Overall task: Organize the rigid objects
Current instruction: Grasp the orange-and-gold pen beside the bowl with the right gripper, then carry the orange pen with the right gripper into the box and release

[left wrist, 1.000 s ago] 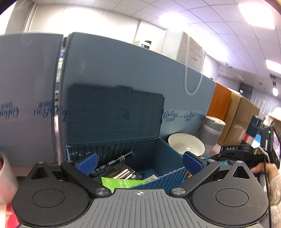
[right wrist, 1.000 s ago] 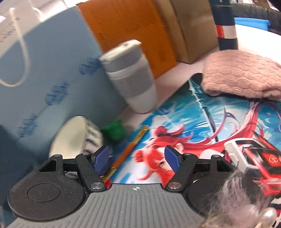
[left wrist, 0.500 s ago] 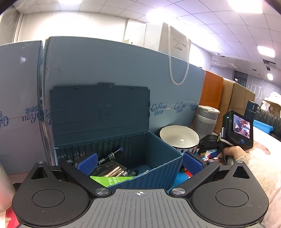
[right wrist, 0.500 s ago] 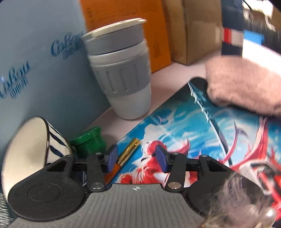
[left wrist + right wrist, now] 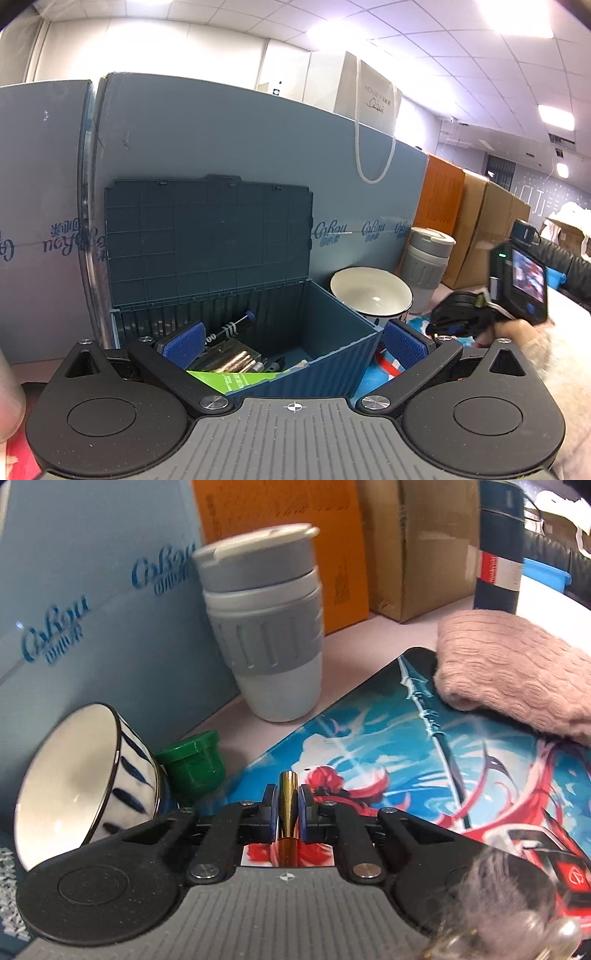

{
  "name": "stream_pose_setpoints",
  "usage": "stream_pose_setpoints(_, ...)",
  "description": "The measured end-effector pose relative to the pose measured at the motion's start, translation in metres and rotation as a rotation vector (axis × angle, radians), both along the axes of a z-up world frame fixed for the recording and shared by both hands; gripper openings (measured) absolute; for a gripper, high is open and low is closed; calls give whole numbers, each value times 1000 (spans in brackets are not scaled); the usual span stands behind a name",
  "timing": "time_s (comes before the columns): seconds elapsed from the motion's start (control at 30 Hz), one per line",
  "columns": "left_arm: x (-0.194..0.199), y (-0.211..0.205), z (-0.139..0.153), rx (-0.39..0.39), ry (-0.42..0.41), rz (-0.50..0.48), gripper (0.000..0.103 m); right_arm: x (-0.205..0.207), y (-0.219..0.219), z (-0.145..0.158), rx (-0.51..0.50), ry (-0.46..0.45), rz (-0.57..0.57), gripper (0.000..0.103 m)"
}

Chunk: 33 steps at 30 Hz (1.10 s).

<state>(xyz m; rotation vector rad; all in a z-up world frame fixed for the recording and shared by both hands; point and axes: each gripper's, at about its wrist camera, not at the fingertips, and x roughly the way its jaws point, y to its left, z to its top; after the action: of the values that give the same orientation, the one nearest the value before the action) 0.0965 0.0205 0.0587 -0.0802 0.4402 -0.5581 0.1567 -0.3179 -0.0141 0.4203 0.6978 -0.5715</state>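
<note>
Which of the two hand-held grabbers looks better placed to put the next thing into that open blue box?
Probably the right gripper: its jaws are shut on a gold pen. The left gripper is open and holds nothing, facing the open blue storage box.

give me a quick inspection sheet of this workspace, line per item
surface: pale desk partly under a printed anime mat
job's things: gold pen clamped in the right tool; open blue storage box already holding small items
clutter: striped bowl, green cap, grey tumbler, pink knit cloth
grippers: right tool shut on the gold pen; left tool open, empty, facing the box
cables: nothing seen
surroundings: blue partition, white paper bag on top, cardboard boxes
</note>
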Motion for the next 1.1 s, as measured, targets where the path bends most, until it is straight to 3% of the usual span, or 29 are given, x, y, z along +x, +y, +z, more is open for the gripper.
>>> stream_pose_setpoints(0.4,1,4,1,-27,14,-15,103,-90,18,40,5,-199,54,11)
stream_pose_setpoints(0.63,3,20,4,-88,24,2,103,-129,43,83,-18,-337,107,11)
stream_pose_setpoints(0.93,20,59,1,-226,68,103,103,-121,92,144,-57,-514,225,11)
stream_pose_setpoints(1.1,23,65,0,-213,60,157,103,-88,133,152,-11,-568,343,11)
